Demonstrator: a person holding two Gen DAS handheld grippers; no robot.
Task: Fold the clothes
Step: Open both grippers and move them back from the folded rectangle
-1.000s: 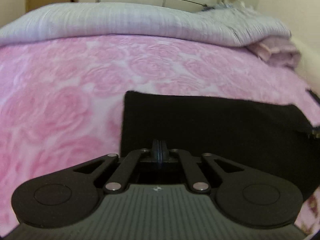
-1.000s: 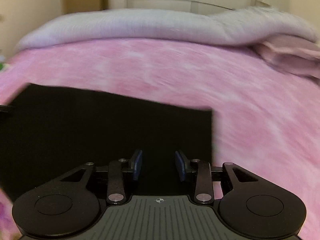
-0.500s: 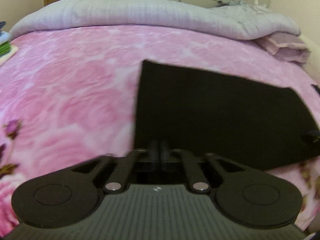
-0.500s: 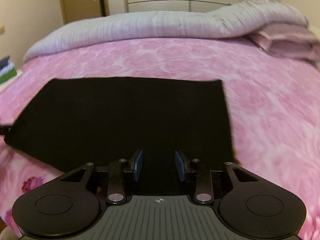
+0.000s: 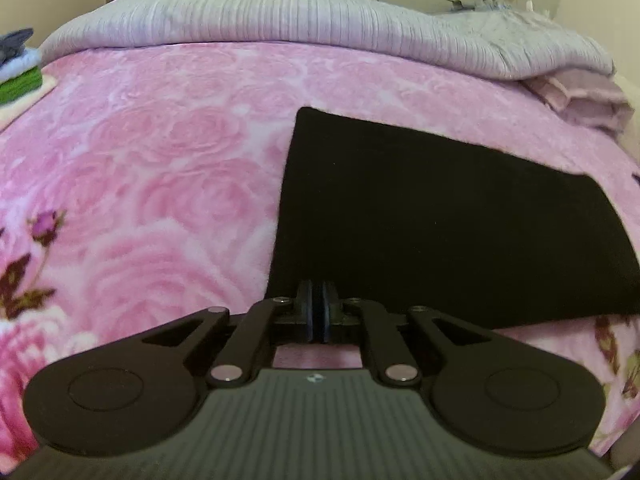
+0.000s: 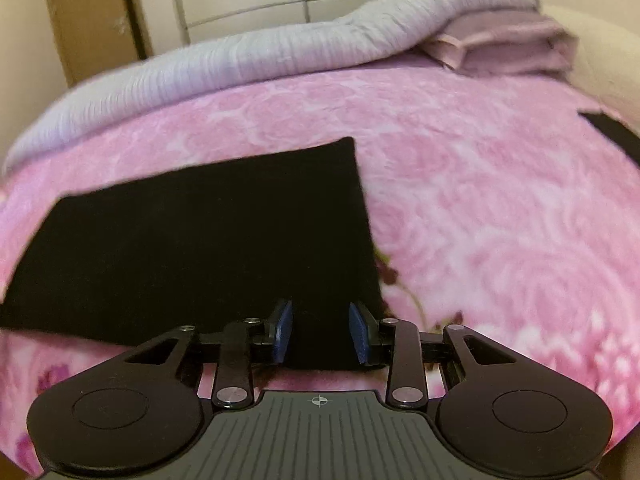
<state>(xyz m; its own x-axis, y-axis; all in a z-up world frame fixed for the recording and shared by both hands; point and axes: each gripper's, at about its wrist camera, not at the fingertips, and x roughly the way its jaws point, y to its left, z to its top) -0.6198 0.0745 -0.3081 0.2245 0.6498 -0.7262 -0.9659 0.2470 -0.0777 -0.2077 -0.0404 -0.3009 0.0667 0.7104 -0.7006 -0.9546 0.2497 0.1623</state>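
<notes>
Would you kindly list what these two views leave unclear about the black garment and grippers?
- Left wrist view: whether the closed left gripper pinches the black garment; black hides black.
- Right wrist view: garment's near edge, hidden behind the open right gripper.
- Both views: garment type and fold layers; featureless black.

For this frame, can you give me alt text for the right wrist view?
The right gripper hovers open, blue pads apart, at the near right corner of a flat folded black garment on a pink rose-patterned blanket. A rolled lilac quilt and folded mauve bedding lie behind.
</notes>
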